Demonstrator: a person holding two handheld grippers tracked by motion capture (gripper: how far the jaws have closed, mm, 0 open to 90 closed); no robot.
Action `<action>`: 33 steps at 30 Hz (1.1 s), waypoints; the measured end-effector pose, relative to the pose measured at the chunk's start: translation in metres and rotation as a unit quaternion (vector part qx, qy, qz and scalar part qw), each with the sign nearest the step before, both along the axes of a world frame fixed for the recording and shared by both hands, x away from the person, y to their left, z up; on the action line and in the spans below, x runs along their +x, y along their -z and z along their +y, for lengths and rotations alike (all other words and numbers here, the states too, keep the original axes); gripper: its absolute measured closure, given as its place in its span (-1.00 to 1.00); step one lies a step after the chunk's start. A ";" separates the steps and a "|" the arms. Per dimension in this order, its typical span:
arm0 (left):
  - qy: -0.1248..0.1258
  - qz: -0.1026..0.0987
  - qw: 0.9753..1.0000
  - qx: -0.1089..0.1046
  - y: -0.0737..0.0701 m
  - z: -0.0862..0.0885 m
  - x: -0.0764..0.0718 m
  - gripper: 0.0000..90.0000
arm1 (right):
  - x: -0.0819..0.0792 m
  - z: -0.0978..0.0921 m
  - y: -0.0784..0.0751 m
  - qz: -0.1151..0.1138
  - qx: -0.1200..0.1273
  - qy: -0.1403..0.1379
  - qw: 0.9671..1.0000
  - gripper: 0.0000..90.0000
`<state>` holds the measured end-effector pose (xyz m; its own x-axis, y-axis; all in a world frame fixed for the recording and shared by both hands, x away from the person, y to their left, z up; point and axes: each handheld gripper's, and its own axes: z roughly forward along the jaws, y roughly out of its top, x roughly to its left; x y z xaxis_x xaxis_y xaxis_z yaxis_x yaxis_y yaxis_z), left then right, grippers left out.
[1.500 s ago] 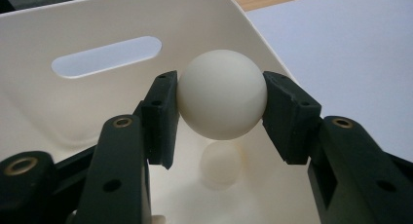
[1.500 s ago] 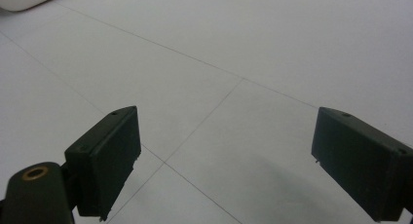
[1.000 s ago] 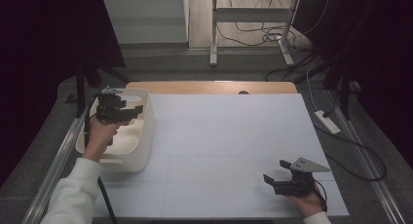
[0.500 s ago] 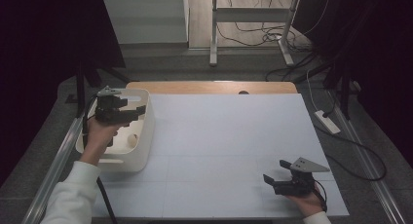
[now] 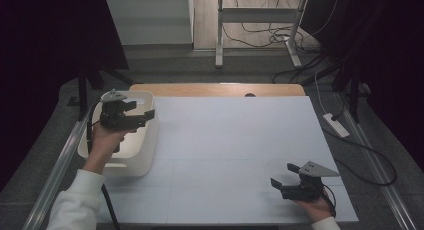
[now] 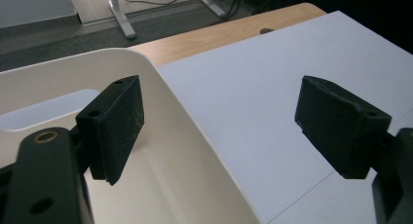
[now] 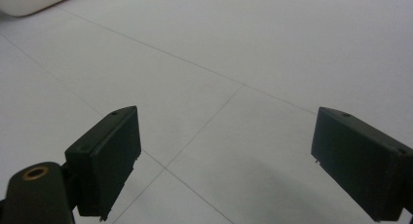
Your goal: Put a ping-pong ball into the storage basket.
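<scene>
At left of the high view, left gripper (image 5: 131, 114) now higher and farther back over the white tub (image 5: 145, 162) than a second ago, jaws spread wide and holding nothing, one pad (image 6: 117, 126) inside the tub's wall and the other out over the white table sheet (image 5: 240, 140) — probably a withdrawal from the tub, or a reach not yet completed. At lower right, right gripper (image 5: 286, 177) unmoved low over the sheet, jaws likewise wide and bare.

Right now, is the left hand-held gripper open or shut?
Open: the left hand-held gripper has its jaws wide apart, astride the white tub's rim, gripping nothing.
</scene>
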<state>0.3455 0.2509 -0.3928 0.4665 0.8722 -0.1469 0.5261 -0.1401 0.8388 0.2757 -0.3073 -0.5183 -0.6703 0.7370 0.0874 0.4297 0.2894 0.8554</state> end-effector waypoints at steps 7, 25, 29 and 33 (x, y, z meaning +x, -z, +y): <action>0.020 -0.019 1.000 -0.010 -0.006 -0.006 -0.017 -0.57 | 0.001 0.003 0.000 -0.002 -0.003 -0.003 1.000 -0.76; 0.091 -0.046 0.995 -0.021 -0.007 -0.034 -0.057 -0.57 | -0.001 0.002 -0.001 0.000 -0.003 -0.001 1.000 -0.76; 0.095 -0.046 0.994 -0.025 -0.005 -0.039 -0.062 -0.57 | -0.002 0.003 -0.001 -0.001 -0.002 -0.002 1.000 -0.76; 0.103 -0.047 0.993 -0.025 -0.002 -0.044 -0.067 -0.57 | -0.001 0.003 -0.001 -0.001 -0.005 -0.004 1.000 -0.76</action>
